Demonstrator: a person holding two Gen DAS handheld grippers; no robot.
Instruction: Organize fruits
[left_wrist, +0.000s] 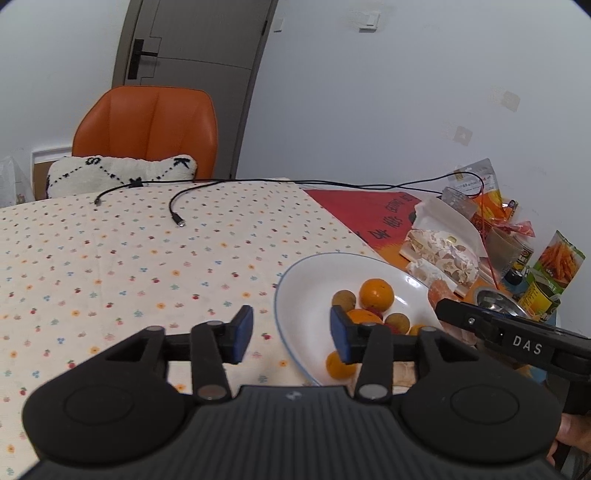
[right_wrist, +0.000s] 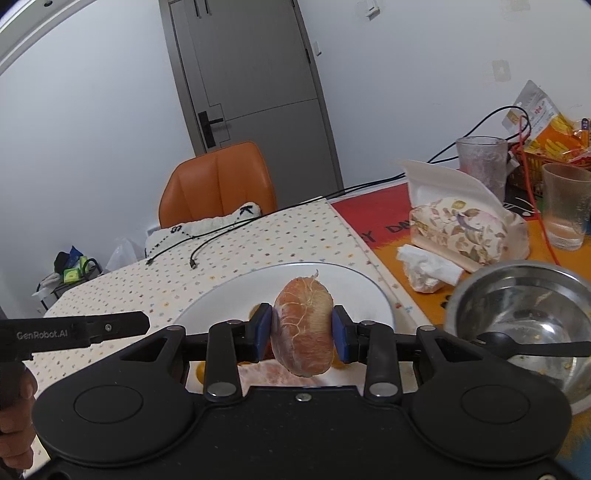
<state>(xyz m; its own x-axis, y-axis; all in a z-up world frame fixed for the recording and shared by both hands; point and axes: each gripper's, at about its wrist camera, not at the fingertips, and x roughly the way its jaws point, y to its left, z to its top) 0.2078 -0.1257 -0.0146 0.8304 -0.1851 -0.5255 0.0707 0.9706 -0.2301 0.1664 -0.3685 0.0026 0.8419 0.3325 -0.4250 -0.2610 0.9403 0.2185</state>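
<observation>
Done: the white plate (left_wrist: 291, 295) already held oranges (left_wrist: 376, 293) and small brown fruits (left_wrist: 344, 300).
Left: our right gripper (right_wrist: 302, 328) pinched a peeled citrus piece (right_wrist: 303, 325) above it; we judged placement pending.
Left gripper (left_wrist: 291, 334): spread, empty.

Left hand-held gripper (left_wrist: 291, 338) low in the foreground, blue pads (left_wrist: 242, 334) spread wide with nothing between them, straddling the near rim of a white plate (left_wrist: 295, 295). On the plate: a whole orange (left_wrist: 376, 294), two small brown round fruits (left_wrist: 344, 300), more orange fruit partly hidden behind the right pad. Right hand-held gripper (left_wrist: 448, 308) reaching in from the right edge, marked "DAS", its tip beside a pale peeled fruit (left_wrist: 441, 291) at the plate's far rim; jaw state not visible here. Bench (left_wrist: 110, 266) under a dotted floral cloth, two black cable ends (left_wrist: 177, 218) lying on it. Snack packets (left_wrist: 557, 262) and a patterned tissue pack (left_wrist: 443, 254) crowded at right. Orange chair (left_wrist: 147, 125) with a white cushion (left_wrist: 118, 173) beyond.
</observation>
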